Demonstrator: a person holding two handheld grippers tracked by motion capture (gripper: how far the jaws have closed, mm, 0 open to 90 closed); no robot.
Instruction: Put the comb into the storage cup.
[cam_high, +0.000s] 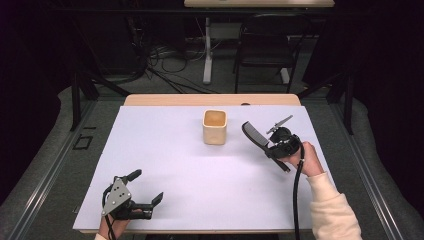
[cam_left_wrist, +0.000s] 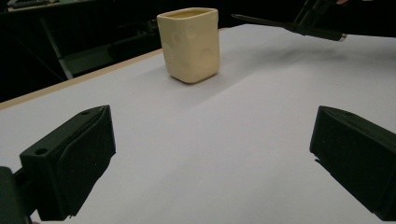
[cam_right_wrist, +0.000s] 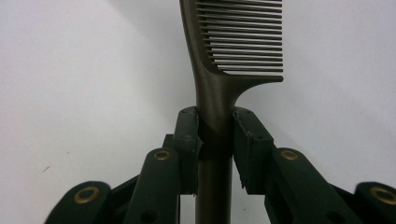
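The right gripper (cam_high: 272, 146), jaws clamped on the handle of a dark plastic wide-toothed comb (cam_high: 254, 135), carries it teeth-end first just right of the cream square ceramic cup (cam_high: 215, 127), presumably its destination, while the left gripper (cam_high: 148, 189) waits wide open and empty, well short of the cup.

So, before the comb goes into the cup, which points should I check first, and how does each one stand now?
1. Grip on the comb: right gripper closed on its handle, ok.
2. Cup upright with its opening on top: ok.
3. Cup empty inside: cannot tell, the bottom is hidden.
4. Path from comb to cup over the white table sheet: nothing in between, ok.
5. Left gripper away from the cup, jaws open and holding nothing: ok.
6. Comb lined up over the cup: not ok, it is beside it.
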